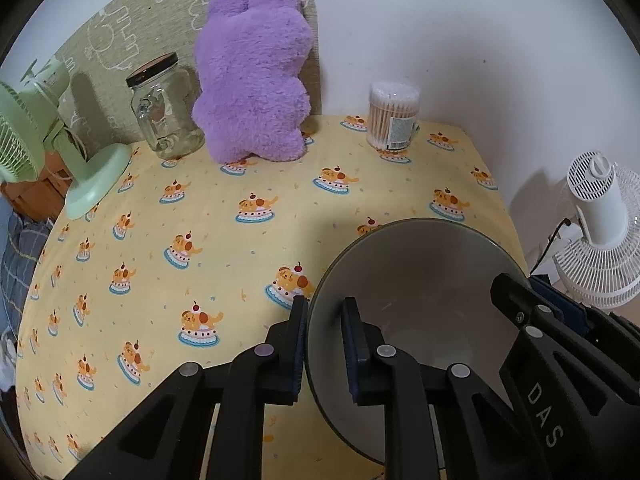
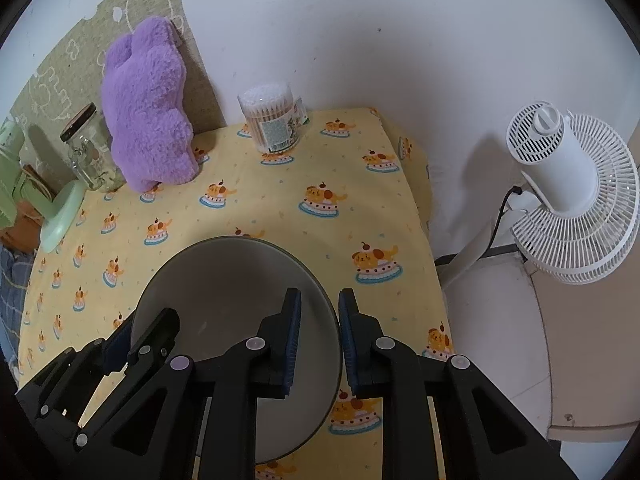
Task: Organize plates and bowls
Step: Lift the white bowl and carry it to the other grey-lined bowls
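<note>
From the left wrist, my left tongs (image 1: 325,320) are clamped on the bowl (image 1: 420,280), one finger outside its left rim and one inside. The bowl sits in the lower right of the frame on the yellow tabletop (image 1: 224,240). My right tongs (image 1: 520,300) pinch its right rim. A purple plush (image 1: 252,72), a jar (image 1: 164,108) and a swab tub (image 1: 392,116) stand along the top.

From the right wrist, my right tongs (image 2: 320,316) grip the bowl's (image 2: 224,280) right rim at lower centre, the rim between the pads. My left tongs (image 2: 140,336) hold the left rim. A white fan (image 2: 568,188) stands at the right.
</note>
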Available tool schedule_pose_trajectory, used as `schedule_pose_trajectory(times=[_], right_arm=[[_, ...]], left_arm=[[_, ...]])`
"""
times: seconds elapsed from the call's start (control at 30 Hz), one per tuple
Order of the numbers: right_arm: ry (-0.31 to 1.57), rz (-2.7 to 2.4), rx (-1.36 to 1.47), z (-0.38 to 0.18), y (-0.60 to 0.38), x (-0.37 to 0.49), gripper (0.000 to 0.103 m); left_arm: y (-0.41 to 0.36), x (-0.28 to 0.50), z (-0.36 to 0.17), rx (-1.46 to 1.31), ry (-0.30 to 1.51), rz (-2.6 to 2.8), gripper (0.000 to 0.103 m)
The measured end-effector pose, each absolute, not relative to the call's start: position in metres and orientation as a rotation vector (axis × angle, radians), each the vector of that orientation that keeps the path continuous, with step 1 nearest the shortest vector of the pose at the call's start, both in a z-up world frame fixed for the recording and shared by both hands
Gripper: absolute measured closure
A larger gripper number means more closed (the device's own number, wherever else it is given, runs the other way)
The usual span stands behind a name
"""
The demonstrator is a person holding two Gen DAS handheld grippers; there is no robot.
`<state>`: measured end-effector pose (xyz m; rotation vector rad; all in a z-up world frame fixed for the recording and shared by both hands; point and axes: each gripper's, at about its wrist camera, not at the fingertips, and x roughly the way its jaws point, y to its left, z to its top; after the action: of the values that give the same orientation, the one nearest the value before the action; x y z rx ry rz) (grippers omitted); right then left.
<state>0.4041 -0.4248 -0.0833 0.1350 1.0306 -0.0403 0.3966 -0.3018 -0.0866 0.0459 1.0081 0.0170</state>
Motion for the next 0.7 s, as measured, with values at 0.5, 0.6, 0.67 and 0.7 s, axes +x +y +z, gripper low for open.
schedule_pose_trajectory(times=[0.5,0.6,0.67,0.7], right_arm=[[1.055,-0.044,0.134,-0.072,-0.419,0.373,0.08],[1.049,-0.045,0.139,-0.066,-0.416,0.364,0.08],[1.04,-0.049,0.14,-0.059,-0.414,0.356,0.08],[1.036,-0.05,0.14,-0.056,-0.413,0.353,0.08]], left_arm=[[-0.299,0.367,-0.075,0.069,1.028,0.006,0.089],[-0.297,0.357,-0.068,0.077,1.019,0.002,0.089],[-0.295,0.351,-0.062,0.077,1.011,-0.002,0.089],[-0.294,0.349,-0.06,0.077,1.007,-0.003,0.089]])
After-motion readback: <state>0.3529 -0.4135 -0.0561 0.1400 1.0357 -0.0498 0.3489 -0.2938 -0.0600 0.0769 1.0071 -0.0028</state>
